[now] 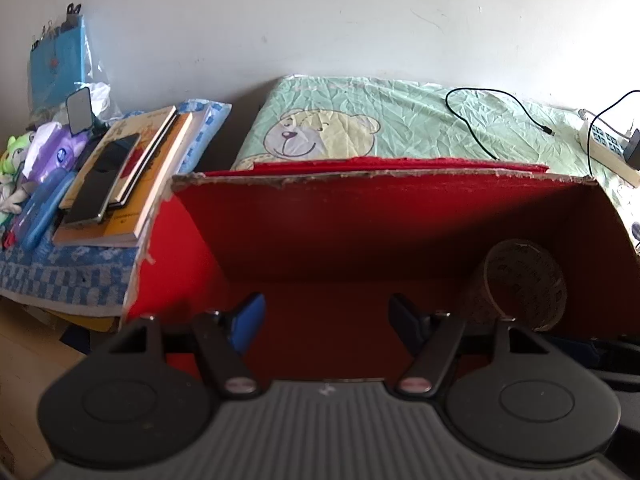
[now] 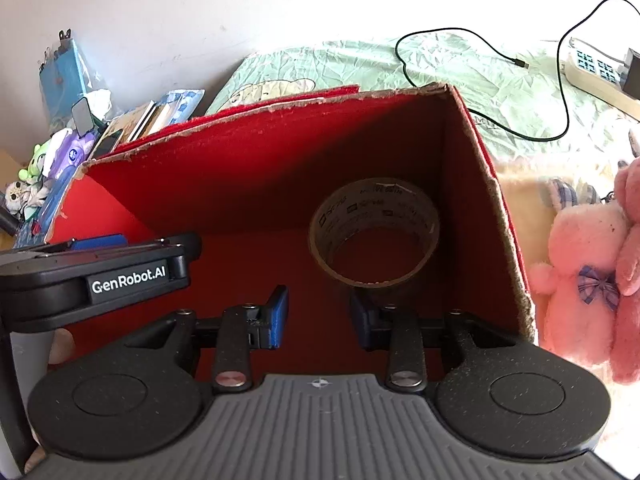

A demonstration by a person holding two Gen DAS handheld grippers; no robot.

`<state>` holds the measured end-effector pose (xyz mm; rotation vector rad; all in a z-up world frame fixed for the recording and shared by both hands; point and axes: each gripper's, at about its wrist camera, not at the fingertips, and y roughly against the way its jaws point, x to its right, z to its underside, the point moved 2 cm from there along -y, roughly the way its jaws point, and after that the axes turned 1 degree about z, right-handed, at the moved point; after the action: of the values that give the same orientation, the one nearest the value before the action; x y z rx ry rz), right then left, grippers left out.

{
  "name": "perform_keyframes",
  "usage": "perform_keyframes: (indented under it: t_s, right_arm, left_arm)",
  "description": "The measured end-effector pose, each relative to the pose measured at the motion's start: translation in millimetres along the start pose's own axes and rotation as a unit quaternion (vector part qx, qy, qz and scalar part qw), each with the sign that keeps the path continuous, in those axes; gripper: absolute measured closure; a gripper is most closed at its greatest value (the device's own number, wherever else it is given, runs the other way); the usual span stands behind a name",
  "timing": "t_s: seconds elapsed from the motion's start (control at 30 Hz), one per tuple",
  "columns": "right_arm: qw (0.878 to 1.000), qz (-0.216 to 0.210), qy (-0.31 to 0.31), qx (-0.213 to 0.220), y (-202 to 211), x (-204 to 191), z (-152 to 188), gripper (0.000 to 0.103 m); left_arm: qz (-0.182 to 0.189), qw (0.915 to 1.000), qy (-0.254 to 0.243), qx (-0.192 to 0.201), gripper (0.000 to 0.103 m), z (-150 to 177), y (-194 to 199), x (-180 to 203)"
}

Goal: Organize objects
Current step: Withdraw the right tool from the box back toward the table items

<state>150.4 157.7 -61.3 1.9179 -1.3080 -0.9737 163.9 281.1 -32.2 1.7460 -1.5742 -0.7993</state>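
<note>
Both tongs hang over the red box (image 2: 256, 184), tilted down into it. The left tongs (image 1: 326, 320) are spread with nothing between the pads; the right tongs (image 2: 320, 316) stand partly apart, empty, just near of the tape roll (image 2: 374, 232), which lies in the box's right half. So 1 item looks stowed. Farther off, the books (image 1: 132, 176) on the left and the pink plush toys (image 2: 592, 264) on the right remain outside.

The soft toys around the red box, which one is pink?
The plush with the blue checked bow, lying right of the red box. The soft toy in the pile on the left is bright green instead.
</note>
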Motion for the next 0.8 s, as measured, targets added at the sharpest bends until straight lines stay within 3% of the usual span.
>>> perform_keyframes:
  t_s: [0.17,0.3,0.8]
  right_arm:
    - [1.000,-0.020,-0.010,0.007,9,1,0,0.067]
    - [0.999,-0.016,0.012,0.041,28,-3,2,0.067]
    - [0.993,-0.022,0.033,0.114,75,-5,25,0.061]
  left_arm:
    - [-0.019,0.9996,-0.020,0.006,0.029,1,2,5]
    - [-0.034,0.9991,-0.021,0.016,0.027,1,10,5]
    - [-0.072,0.9945,-0.032,0.068,0.021,22,79,17]
